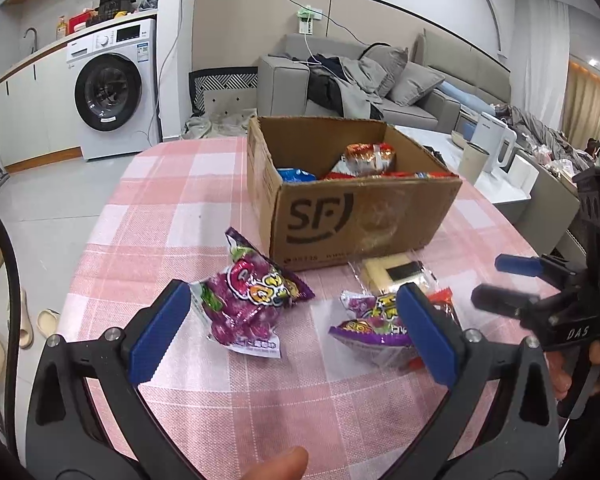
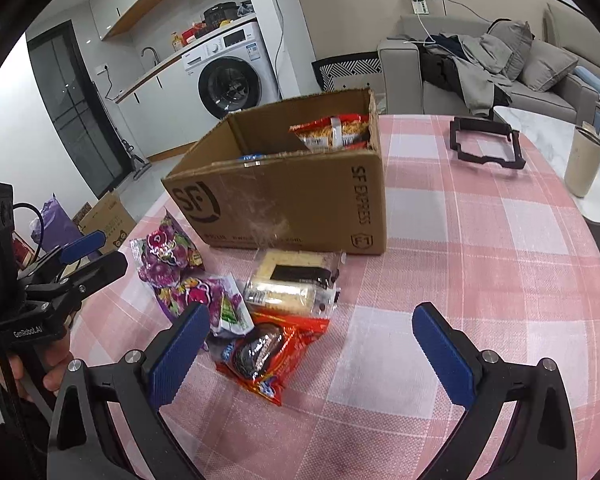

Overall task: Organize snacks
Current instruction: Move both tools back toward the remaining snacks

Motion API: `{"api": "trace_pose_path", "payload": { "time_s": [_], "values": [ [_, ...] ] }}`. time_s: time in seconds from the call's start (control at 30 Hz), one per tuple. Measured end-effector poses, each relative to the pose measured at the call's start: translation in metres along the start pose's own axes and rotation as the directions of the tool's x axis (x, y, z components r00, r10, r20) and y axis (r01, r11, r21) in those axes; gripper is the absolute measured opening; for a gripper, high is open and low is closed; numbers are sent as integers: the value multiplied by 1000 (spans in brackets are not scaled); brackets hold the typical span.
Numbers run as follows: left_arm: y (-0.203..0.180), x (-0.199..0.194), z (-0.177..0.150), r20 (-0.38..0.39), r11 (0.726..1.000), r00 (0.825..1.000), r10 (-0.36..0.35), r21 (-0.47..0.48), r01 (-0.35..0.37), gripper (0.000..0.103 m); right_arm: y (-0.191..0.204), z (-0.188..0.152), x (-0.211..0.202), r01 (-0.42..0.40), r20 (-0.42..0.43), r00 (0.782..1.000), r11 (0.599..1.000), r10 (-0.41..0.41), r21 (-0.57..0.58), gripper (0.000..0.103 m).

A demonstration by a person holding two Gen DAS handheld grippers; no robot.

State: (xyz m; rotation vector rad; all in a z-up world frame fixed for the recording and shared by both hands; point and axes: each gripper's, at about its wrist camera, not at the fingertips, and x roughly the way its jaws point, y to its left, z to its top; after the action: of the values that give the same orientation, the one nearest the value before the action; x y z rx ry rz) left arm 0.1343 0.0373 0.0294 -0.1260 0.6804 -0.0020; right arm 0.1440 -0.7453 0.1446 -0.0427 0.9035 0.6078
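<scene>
An open SF cardboard box (image 1: 363, 216) (image 2: 284, 200) stands on the pink checked table and holds red and blue snack packs (image 1: 365, 158). In front of it lie two purple candy bags (image 1: 248, 294) (image 1: 373, 328), a clear pack of pale wafers (image 2: 292, 280) and a red pack with a dark snack (image 2: 268, 354). My left gripper (image 1: 296, 332) is open and empty, low over the table, with the first purple bag between its fingers. My right gripper (image 2: 311, 350) is open and empty, above the red pack; it shows at the right in the left wrist view (image 1: 499, 280).
A black plastic frame (image 2: 485, 144) lies on the table's far right. A beige cup (image 2: 583, 162) and a white kettle (image 1: 495, 146) stand on the white side table. A washing machine (image 1: 112, 88) and grey sofa (image 1: 359, 76) are behind.
</scene>
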Motion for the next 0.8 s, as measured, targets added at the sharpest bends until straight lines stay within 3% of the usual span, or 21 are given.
{"api": "trace_pose_path", "payload": {
  "time_s": [0.8],
  "values": [
    [-16, 19, -13, -65, 998, 997, -30, 44, 33, 102, 25, -27, 43, -38, -141, 990, 996, 27, -75, 103]
  ]
}}
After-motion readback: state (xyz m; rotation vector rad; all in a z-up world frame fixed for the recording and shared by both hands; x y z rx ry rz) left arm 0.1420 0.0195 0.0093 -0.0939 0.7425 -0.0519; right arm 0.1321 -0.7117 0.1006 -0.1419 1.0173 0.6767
